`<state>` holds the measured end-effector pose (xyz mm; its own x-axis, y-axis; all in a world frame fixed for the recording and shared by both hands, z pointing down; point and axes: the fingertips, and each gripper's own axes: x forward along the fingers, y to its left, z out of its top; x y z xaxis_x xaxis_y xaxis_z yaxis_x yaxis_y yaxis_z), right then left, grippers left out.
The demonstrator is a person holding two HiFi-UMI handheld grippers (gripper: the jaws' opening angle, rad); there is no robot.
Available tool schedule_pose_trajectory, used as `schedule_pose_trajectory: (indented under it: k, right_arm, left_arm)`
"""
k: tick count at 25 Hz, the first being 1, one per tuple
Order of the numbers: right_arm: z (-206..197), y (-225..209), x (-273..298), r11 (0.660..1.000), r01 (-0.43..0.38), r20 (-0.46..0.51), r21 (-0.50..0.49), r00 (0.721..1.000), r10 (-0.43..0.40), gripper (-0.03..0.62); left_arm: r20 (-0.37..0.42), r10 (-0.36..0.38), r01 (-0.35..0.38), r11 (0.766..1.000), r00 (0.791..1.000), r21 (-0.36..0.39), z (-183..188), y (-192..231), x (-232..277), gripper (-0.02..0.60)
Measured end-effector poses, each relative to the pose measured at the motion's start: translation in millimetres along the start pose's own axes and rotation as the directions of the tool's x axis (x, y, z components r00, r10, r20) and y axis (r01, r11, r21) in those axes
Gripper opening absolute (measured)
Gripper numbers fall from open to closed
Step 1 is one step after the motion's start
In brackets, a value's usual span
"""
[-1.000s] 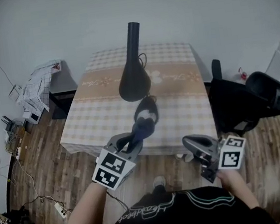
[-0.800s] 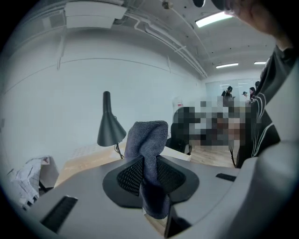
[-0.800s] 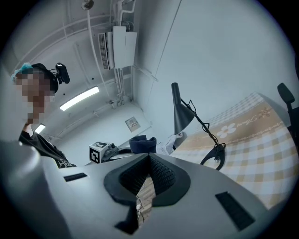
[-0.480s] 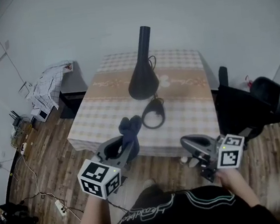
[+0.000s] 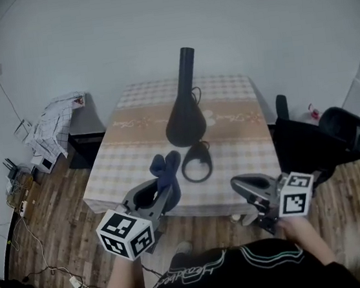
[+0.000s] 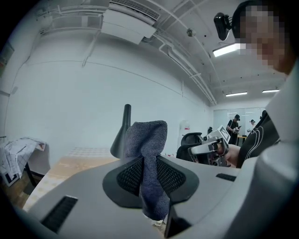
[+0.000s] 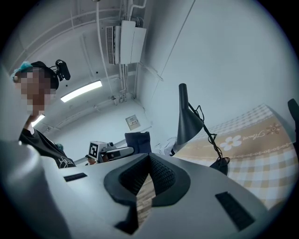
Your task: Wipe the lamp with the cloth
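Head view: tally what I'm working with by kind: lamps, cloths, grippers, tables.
lamp: 1
cloth: 1
grippers: 2 (left gripper, right gripper)
table: 1
Total: 5

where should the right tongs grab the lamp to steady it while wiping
Probably the slim upright neck of the lamp, approached from its right side with the empty right tongs. The neck looks narrow enough to fit between the jaws; the flared body below looks too wide. The left tongs hold the cloth for wiping.
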<state>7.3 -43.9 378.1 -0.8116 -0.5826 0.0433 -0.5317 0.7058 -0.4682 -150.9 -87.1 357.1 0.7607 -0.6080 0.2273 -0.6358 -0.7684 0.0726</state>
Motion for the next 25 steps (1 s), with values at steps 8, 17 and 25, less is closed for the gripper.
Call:
schedule_pose_trajectory:
  k: [8, 17, 25]
  right_arm:
    - [30, -25, 50, 0.997, 0.082, 0.048, -0.011, 0.996, -0.082, 0.011]
    - [57, -49, 87, 0.977, 0.212, 0.106, 0.018, 0.971, -0.212, 0.011]
    - [61, -65, 88, 0.938, 0.343, 0.155, 0.054, 0.925, -0.347, 0.011]
  left_arm:
    - [0.03, -0.082, 0.08, 0.995, 0.996, 0.053, 33, 67, 29, 0.072]
    - [0.075, -0.213, 0.205, 0.973, 0.974, 0.104, 80, 130, 70, 0.072]
    - [0.133, -0.292, 0.27, 0.949, 0.947, 0.161, 120, 164, 109, 0.072]
